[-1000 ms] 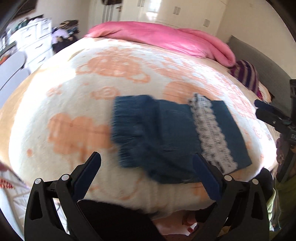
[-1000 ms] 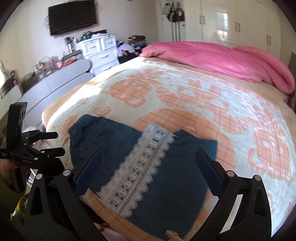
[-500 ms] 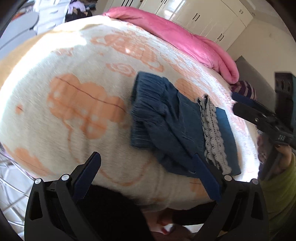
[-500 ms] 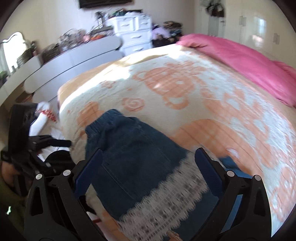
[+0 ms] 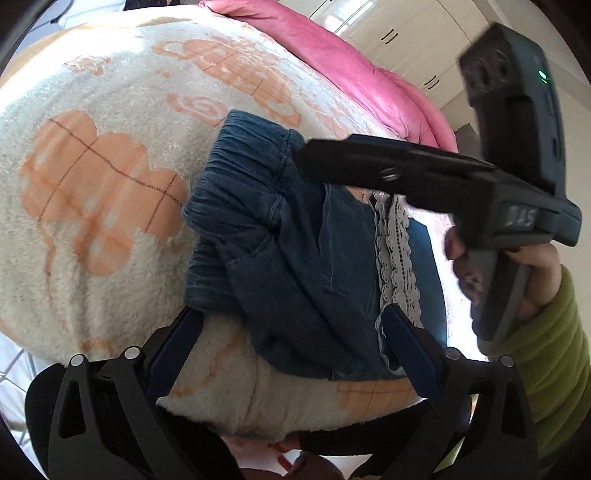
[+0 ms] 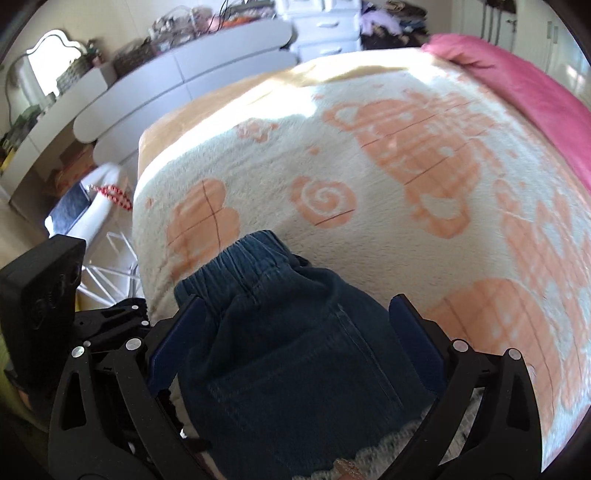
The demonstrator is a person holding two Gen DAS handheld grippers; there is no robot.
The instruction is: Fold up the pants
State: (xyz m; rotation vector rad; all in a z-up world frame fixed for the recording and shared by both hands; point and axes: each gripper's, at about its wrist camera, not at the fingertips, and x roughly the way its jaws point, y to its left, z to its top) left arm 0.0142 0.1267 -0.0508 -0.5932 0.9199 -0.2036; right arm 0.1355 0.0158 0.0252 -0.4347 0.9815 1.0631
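Note:
Folded blue denim pants (image 5: 295, 258) with a white lace trim (image 5: 395, 251) lie near the front edge of a cream and orange blanket (image 5: 92, 184). My left gripper (image 5: 291, 317) straddles their near edge. Its jaws are closing, with the cloth between them and the pads not pressing on it. My right gripper (image 6: 295, 310) hangs open over the elastic waistband (image 6: 251, 266), one finger on each side of the denim (image 6: 295, 350). In the left wrist view the right gripper (image 5: 310, 157) reaches across the pants, held by a hand (image 5: 532, 273) in a green sleeve.
A pink duvet (image 5: 351, 62) lies along the far side of the bed, with white wardrobes (image 5: 406, 33) behind it. A grey dresser (image 6: 166, 92) and a white wire rack (image 6: 103, 266) stand beside the bed. The blanket drops off at the near edge (image 5: 277, 417).
Both grippers came down closer to the pants. The right one swung left from the lace end to the waistband. The left one rolled and sank toward the near edge.

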